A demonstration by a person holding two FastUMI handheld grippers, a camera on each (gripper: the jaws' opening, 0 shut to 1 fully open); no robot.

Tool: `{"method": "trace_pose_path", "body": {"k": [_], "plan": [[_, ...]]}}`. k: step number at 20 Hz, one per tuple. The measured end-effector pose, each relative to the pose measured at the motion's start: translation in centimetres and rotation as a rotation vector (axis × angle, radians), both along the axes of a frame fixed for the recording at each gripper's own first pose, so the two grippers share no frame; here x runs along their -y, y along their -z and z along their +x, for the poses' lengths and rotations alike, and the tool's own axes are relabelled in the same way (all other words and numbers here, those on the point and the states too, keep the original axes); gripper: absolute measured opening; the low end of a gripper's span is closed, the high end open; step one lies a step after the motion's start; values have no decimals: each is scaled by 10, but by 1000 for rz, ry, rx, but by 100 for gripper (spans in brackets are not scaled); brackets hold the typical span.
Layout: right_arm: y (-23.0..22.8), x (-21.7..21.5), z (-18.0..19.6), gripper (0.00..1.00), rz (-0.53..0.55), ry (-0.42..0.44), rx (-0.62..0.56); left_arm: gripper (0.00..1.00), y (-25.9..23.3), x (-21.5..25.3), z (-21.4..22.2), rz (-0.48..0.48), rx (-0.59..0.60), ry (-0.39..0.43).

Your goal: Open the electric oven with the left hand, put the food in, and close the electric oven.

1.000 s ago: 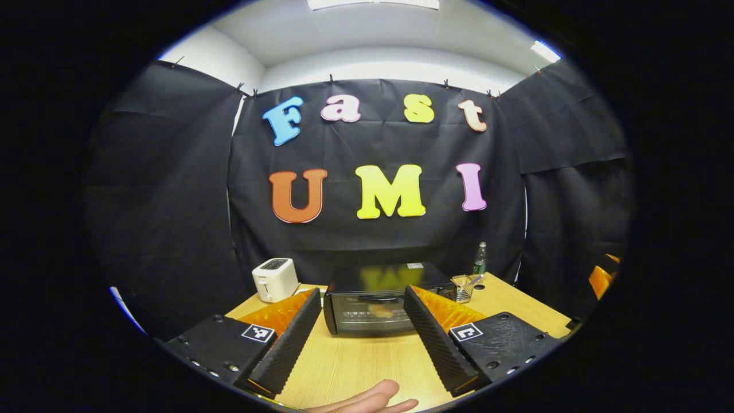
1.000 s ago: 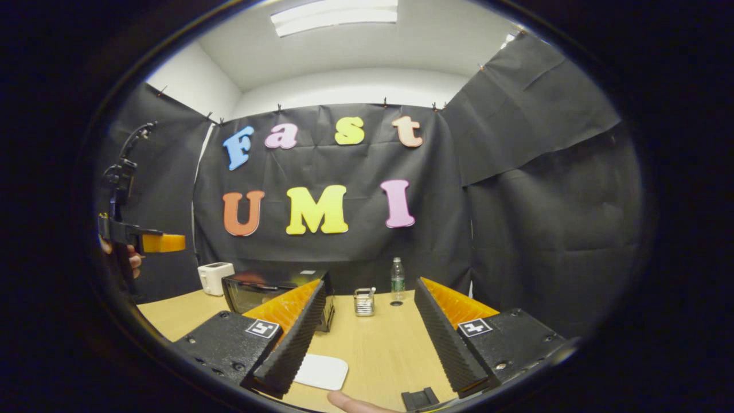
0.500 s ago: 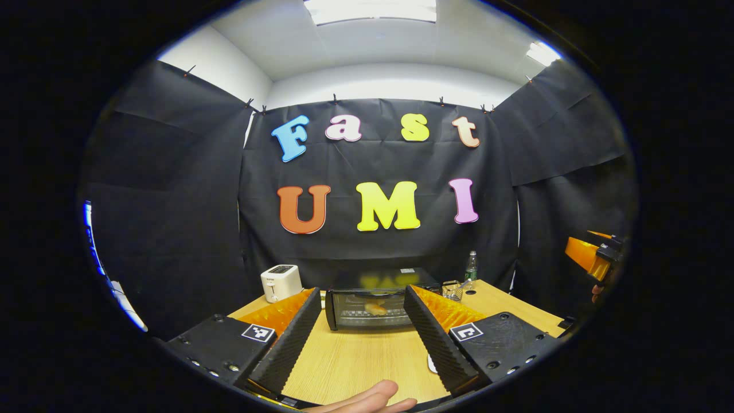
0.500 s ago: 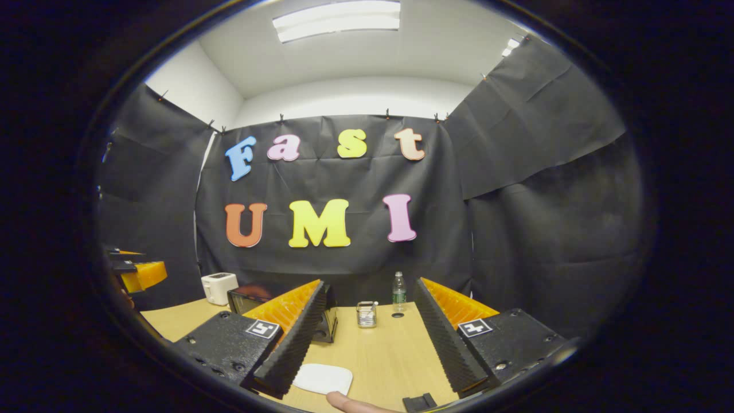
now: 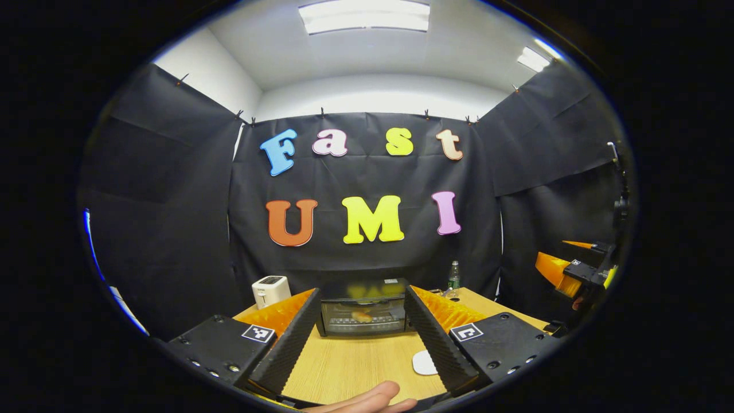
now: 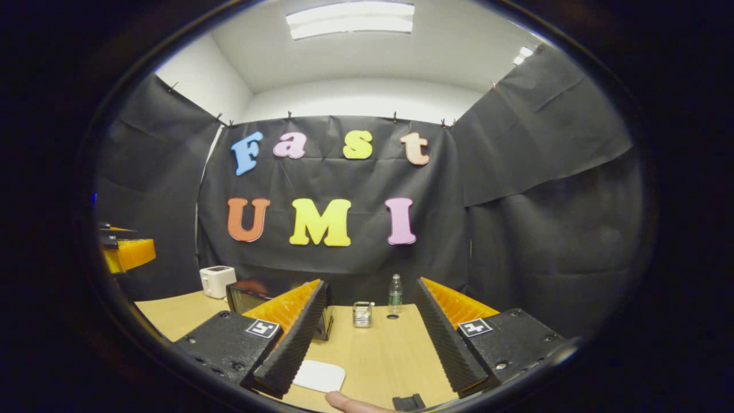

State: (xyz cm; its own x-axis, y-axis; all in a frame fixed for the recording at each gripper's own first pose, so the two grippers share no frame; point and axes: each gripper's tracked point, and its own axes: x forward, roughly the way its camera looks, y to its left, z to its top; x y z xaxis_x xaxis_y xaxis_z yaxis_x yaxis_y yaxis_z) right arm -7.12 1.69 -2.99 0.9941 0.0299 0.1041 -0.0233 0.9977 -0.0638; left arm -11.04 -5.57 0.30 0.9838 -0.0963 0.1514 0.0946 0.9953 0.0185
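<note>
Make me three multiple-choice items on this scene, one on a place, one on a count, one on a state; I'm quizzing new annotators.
1. Where does the white toaster stand in the left gripper view?
A. left of the electric oven
B. on top of it
C. inside it

2. How many bottles stand on the table?
A. none
B. one
C. three

3. How is the oven's door?
A. removed
B. wide open
C. shut, food behind the glass

Key: 1 A, the toaster sits at the oven's left; 2 B, a single bottle by the wall; 3 C, the glass front stands upright.
</note>
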Motion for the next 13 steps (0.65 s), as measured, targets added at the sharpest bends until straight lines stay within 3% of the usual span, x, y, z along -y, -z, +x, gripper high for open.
{"method": "trace_pose_path", "body": {"k": [5,13], "plan": [[-17,-8,-18,96,-34,-5,51,95,0,-4,-5,-12,0,-3],[-3,-11,-8,96,-6,-21,-8,95,11,-12,8,-25,-36,-19]]}}
